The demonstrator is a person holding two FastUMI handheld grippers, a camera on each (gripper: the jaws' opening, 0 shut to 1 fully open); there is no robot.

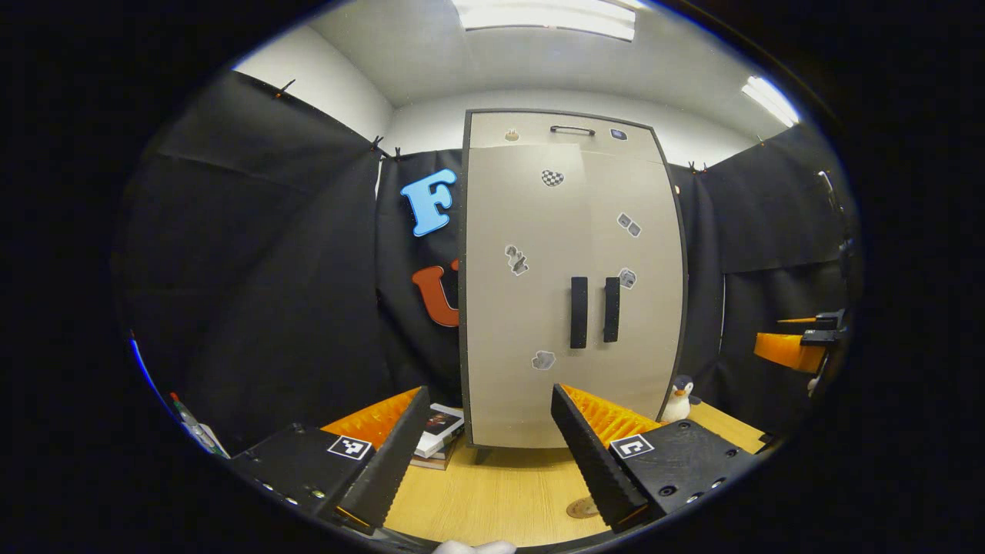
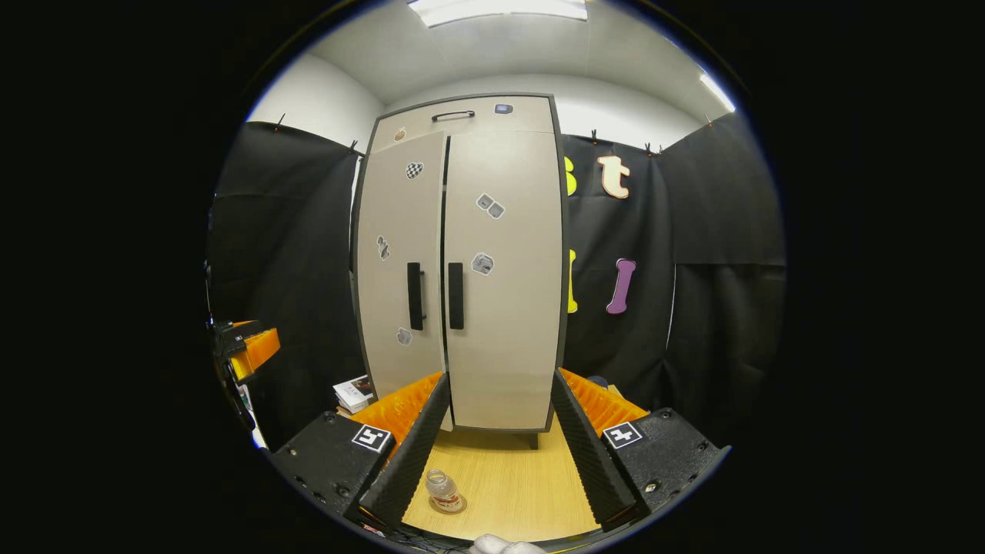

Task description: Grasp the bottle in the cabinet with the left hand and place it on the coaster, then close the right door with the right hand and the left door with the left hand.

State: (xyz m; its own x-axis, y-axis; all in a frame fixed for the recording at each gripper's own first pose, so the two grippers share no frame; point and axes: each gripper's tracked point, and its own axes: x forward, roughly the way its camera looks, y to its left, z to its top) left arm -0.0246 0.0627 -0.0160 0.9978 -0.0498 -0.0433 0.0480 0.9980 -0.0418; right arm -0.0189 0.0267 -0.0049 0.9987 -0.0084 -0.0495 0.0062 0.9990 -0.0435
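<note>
Bottle (image 2: pixel 441 486) is standing upright on the coaster (image 2: pixel 448 505) on the wooden table (image 2: pixel 508 477), out in front of the cabinet (image 2: pixel 492 308) and just beside the inner edge of the right gripper's near finger in the right gripper view. The coaster is also showing in the left gripper view (image 1: pixel 582 507) as a round disc at the bottom, partly hidden behind one finger, and the bottle cannot be made out there. Both cabinet doors are lying flush: the left door (image 2: pixel 400 269) and the right door (image 2: pixel 504 269) are meeting along a narrow seam, with their two dark handles (image 2: pixel 435 295) side by side. In the left gripper view the cabinet (image 1: pixel 569 292) is standing square ahead with its doors likewise meeting. The left gripper (image 1: pixel 492 462) is hanging in front of the cabinet, well apart from it, its fingers spread wide and gripping nothing. The right gripper (image 2: pixel 492 462) is hovering above the table with its fingers spread wide too, nothing between them. A stack of books (image 1: pixel 439 435) is lying beside the cabinet's left foot, and a small penguin figure (image 1: pixel 679 398) is standing by its right corner. The other gripper is peeking in at the edge of each view, too cropped to judge.
</note>
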